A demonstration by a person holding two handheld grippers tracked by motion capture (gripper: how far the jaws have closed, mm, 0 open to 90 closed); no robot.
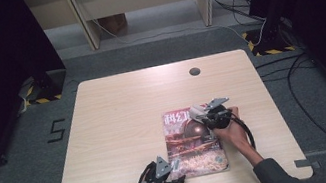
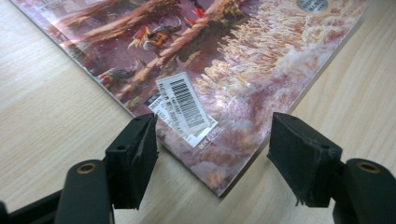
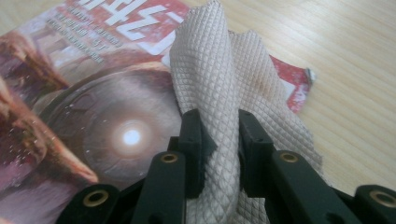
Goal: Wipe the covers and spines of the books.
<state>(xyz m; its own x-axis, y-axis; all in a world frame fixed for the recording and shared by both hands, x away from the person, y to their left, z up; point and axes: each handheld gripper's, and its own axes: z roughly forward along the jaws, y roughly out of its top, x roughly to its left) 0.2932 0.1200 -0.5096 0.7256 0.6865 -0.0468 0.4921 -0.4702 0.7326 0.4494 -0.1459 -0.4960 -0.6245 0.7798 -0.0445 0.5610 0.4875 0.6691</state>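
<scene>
Cloth (image 3: 219, 93) resting bunched on the magazine's (image 1: 191, 142) far right part, right gripper (image 1: 199, 114) pinching it tight between its fingers (image 3: 194, 144), left gripper (image 1: 176, 166) hovering at the magazine's near left corner, fingers (image 2: 135, 154) spread wide, gripping nothing, magazine lying flat on the worktop (image 1: 117, 130).

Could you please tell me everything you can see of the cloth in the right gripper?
The cloth is beige with a fine diamond-textured weave, bunched into soft folds. The right gripper pinches it between its black jaws. Its free end drapes onto the upper right corner of the magazine, which lies flat on the wooden table.
</scene>
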